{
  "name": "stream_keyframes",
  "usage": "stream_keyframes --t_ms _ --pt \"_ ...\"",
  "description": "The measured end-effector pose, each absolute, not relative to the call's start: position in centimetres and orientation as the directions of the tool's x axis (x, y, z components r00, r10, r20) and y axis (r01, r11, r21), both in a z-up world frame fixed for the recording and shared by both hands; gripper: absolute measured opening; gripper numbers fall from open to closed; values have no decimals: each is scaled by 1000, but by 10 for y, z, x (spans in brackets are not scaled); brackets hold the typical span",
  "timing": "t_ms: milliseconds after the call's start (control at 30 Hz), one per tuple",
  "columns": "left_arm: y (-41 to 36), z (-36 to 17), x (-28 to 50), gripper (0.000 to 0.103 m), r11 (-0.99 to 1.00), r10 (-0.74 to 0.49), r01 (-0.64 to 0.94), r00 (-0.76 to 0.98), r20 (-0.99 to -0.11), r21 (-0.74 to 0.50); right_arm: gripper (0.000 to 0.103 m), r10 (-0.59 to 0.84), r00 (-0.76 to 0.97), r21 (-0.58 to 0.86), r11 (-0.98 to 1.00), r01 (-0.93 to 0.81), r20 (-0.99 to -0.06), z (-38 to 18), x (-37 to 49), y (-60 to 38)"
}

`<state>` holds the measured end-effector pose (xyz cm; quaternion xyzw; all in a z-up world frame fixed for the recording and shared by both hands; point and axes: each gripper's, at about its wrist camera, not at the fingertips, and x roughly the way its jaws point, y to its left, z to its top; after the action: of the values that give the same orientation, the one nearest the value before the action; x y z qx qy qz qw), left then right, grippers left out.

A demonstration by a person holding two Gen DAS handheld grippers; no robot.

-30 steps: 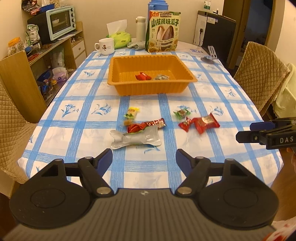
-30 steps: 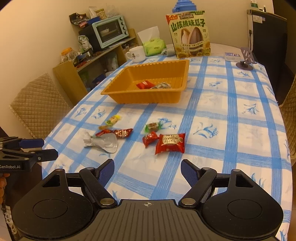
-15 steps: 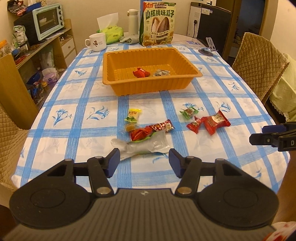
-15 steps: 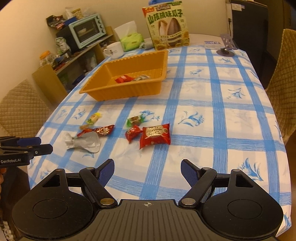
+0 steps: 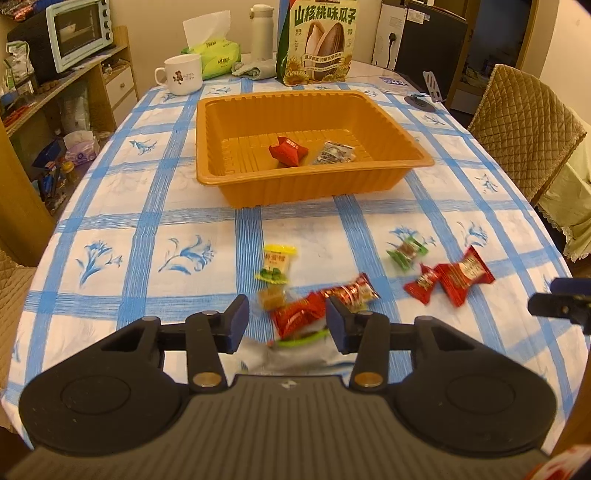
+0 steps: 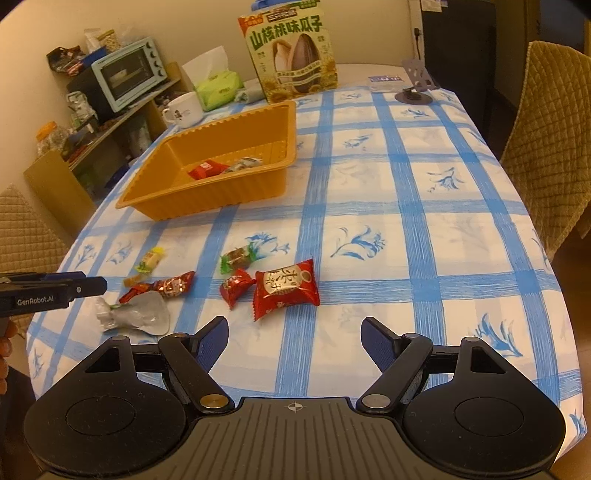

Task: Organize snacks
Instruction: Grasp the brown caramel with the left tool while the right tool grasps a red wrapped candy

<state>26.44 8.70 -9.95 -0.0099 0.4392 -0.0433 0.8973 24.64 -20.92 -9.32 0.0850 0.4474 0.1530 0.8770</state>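
— So, how many snacks lie loose on the tablecloth (image 6: 417, 206)?

— Seven that I can count. A silver foil packet (image 6: 138, 314), a long red candy (image 5: 323, 301) lying on it, a small amber sweet (image 5: 272, 297), a yellow-and-green sachet (image 5: 277, 263), a green-wrapped candy (image 6: 238, 257), a small red candy (image 6: 234, 286) and a larger red pillow pack (image 6: 285, 288). Two more sit inside the orange tray (image 5: 236, 184): a red packet (image 5: 288, 150) and a clear-and-silver packet (image 5: 333, 153).

— Where are they relative to the tongs?

— The left gripper (image 5: 284, 323) hangs low over the near cluster, its blue pads standing apart either side of the long red candy and the foil packet, clasping nothing. The right gripper (image 6: 294, 339) is spread wide and hovers short of the red pillow pack, which lies just ahead of it with the small red candy touching its left side.

— And the tray?

— Farther up the table, well apart from the loose pile.

— Any writing?

— The big sunflower-seed bag (image 6: 291, 59) behind the tray reads 山核桃味瓜子. The left tool's side carries "GenRobot.AI" in the right wrist view. The pillow pack bears Chinese characters I cannot read clearly.

— Anything else there?

— One white mug (image 5: 181, 75), one green tissue pack (image 5: 214, 55), one white thermos (image 5: 261, 31), a mint toaster oven (image 6: 127, 72) on the side shelf, and a quilted chair (image 5: 524, 122).
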Motion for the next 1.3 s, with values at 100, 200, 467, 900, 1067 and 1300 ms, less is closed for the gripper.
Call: stream_keyframes --t_ms 100,200,467,900,1067,1300 --pt "90 -107 277 40 996 -88 63 600 -795 -63 79 330 552 284 944 -169 -766 -96 249 -210" --pt "93 -116 288 40 996 -92 51 582 -808 -77 79 314 550 280 949 -148 -774 -98 251 -210" --pt "96 -136 308 39 997 -79 28 549 -832 -76 79 298 543 278 953 -121 -785 -103 256 -208" --pt "107 -147 304 29 996 -89 36 540 -837 -82 79 319 548 286 947 -147 -773 -103 264 -199" --pt "103 -146 299 26 997 -78 68 551 -831 -48 79 351 550 289 936 -198 -758 -100 268 -187" --pt "105 -141 293 21 996 -73 90 556 -828 -27 78 395 561 249 914 -320 -728 -96 273 -159"
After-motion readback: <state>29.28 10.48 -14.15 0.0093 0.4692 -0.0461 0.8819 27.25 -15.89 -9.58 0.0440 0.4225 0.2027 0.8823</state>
